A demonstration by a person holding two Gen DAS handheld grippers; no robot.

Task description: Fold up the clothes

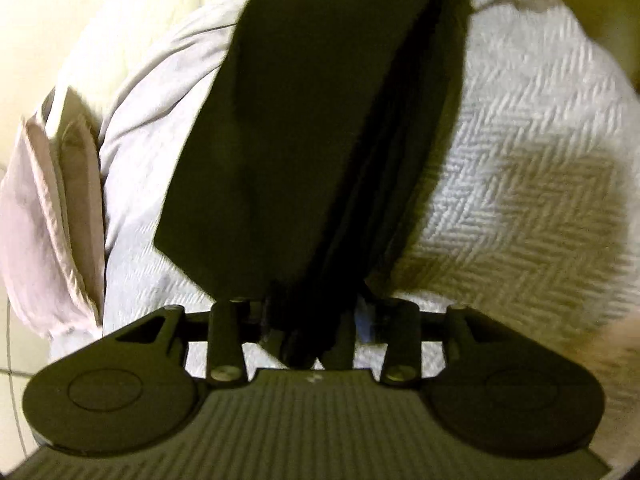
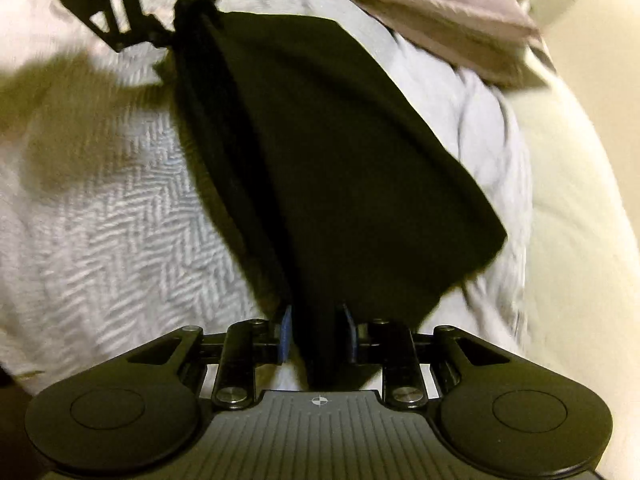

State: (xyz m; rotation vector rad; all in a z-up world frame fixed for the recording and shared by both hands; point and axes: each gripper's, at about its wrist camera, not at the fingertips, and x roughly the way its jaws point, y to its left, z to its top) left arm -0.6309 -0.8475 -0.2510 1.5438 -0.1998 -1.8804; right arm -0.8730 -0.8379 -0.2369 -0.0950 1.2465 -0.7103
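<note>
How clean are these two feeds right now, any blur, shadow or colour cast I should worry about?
Left wrist: motion blur, yellowish cast; the black cloth is featureless, and a shadow falls on the herringbone bedspread. Right wrist: fisheye bending, blur smearing the pillow, and a shadow at left.

Black garment [image 1: 304, 140] between left gripper [image 1: 312, 320] fingers

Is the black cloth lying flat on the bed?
No, the black cloth hangs stretched between the left gripper and right gripper, above the bedspread.
</note>
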